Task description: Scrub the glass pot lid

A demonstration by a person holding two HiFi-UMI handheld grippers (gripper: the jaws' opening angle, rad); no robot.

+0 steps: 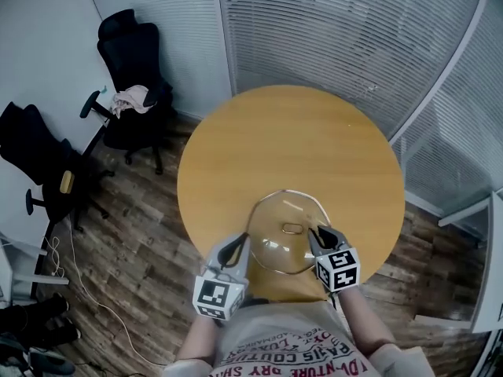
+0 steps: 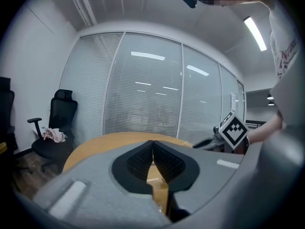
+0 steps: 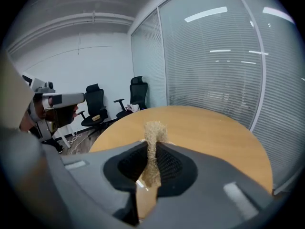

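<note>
A round glass pot lid (image 1: 275,214) with a small metal handle (image 1: 292,228) is held near the front edge of the round wooden table (image 1: 291,140). My left gripper (image 1: 242,244) is at the lid's left rim, its jaws pressed together (image 2: 153,149) on the thin glass edge. Over the lid's right side, my right gripper (image 1: 317,234) is shut on a tan fibrous scrub pad (image 3: 154,132), which sticks up between its fingers (image 3: 152,152). The pad rests close to the handle. The lid's glass is hard to make out in either gripper view.
Two black office chairs (image 1: 130,93) (image 1: 39,163) stand left of the table on the wood floor, one with a cloth (image 1: 130,99) on its seat. Glass partition walls with blinds (image 1: 346,30) run behind and to the right. Cables lie on the floor at the lower left.
</note>
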